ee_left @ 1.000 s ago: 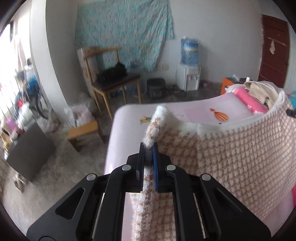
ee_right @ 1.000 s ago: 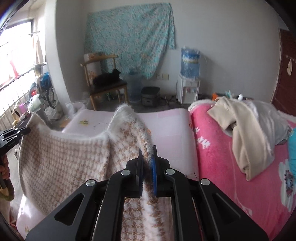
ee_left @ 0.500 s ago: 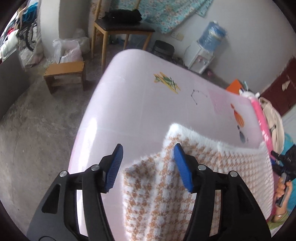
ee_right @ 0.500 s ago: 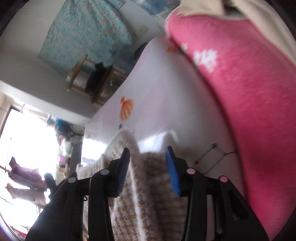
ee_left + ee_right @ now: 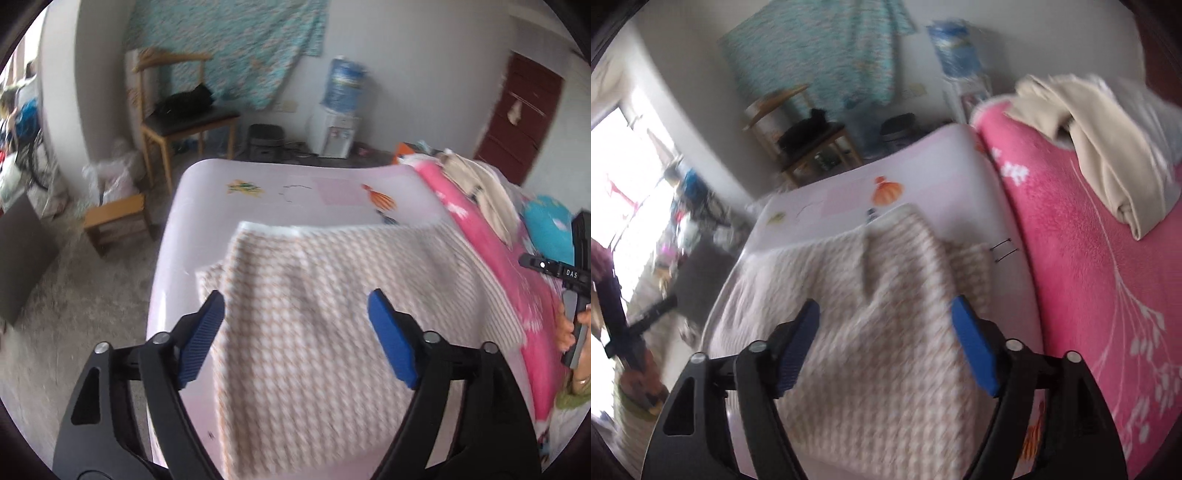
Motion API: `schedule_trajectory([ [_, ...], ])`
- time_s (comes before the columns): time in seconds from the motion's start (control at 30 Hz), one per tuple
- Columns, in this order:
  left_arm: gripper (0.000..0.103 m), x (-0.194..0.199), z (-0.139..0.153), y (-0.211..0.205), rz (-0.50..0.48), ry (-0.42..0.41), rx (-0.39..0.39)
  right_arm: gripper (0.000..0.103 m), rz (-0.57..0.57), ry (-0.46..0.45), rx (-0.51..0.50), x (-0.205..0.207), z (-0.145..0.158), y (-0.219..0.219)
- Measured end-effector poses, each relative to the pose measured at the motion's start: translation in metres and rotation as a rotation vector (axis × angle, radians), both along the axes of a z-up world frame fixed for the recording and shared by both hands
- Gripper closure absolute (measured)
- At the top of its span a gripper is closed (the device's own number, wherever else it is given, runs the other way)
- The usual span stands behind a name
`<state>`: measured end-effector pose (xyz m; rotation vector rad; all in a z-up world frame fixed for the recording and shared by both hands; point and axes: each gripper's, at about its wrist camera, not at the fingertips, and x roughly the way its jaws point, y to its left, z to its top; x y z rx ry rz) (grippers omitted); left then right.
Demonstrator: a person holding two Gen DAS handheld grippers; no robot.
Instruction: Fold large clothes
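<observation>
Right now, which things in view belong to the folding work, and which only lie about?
For the job:
- houndstooth garment, flat on the pale pink mat
- left tongs and right tongs, both opening, gripping nothing

Lying about:
- beige garment
- pink blanket
- water dispenser
- wooden chair

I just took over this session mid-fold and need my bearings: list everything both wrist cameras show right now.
checked garment: one, tan and white, spread flat on the pale sheet
pale sheet: one, lilac with small prints, covering the bed
pink blanket: one, white flower print, right of the sheet
beige clothes: a pile, on the pink blanket
wooden chair: one, black item on its seat, by the wall
wooden stool: one, on the floor left of the bed
water dispenser: one, white with blue bottle, at the far wall
teal cloth: one, hung on the wall
left gripper: jaws opening, nothing pinched
right gripper: jaws opening, nothing pinched
</observation>
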<state>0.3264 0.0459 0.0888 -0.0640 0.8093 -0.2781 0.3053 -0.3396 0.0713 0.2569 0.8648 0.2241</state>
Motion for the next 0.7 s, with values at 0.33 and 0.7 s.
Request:
schedule_trajectory([
  [0.33, 0.01, -0.139, -0.007, -0.055, 0.077, -0.063, 0.032, 0.006, 0.017, -0.158, -0.22, -0.148, 0.005, 0.099],
  [0.7, 0.008, -0.167, -0.005, -0.067, 0.24, -0.095, 0.185, 0.006, -0.101, -0.176, -0.328, -0.179, 0.006, 0.125],
])
